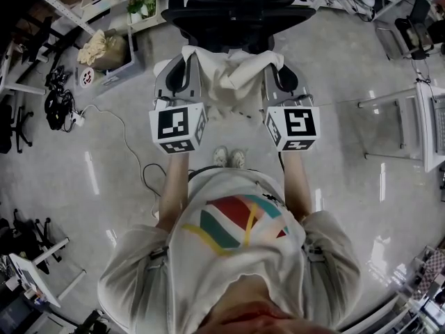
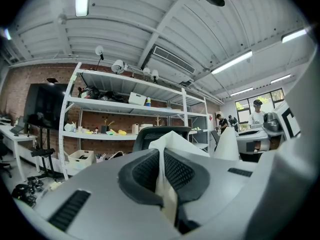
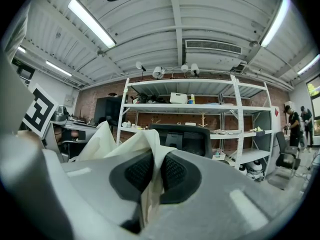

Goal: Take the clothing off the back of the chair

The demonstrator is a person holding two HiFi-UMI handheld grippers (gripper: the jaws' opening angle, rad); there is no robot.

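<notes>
Seen from above, the person (image 1: 236,256) stands at 6 o'clock, facing the chair (image 1: 240,5) at 12 o'clock. The clothing (image 1: 229,75) stretches between them, one end pinched in the left gripper (image 1: 182,68) at 11 o'clock and the other in the right gripper (image 1: 279,75) at 1 o'clock (whether it touches the chair cannot be told). A crate (image 1: 115,54) sits at 10 o'clock, cables (image 1: 59,106) at 9 and a table (image 1: 432,127) at 3. Shelving (image 3: 200,114) stands behind the chair

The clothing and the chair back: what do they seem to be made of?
The clothing looks like thin cream cloth, matte: it folds and creases softly. The chair back seems black mesh or fabric with a hard frame; its texture is too fine to tell.
</notes>
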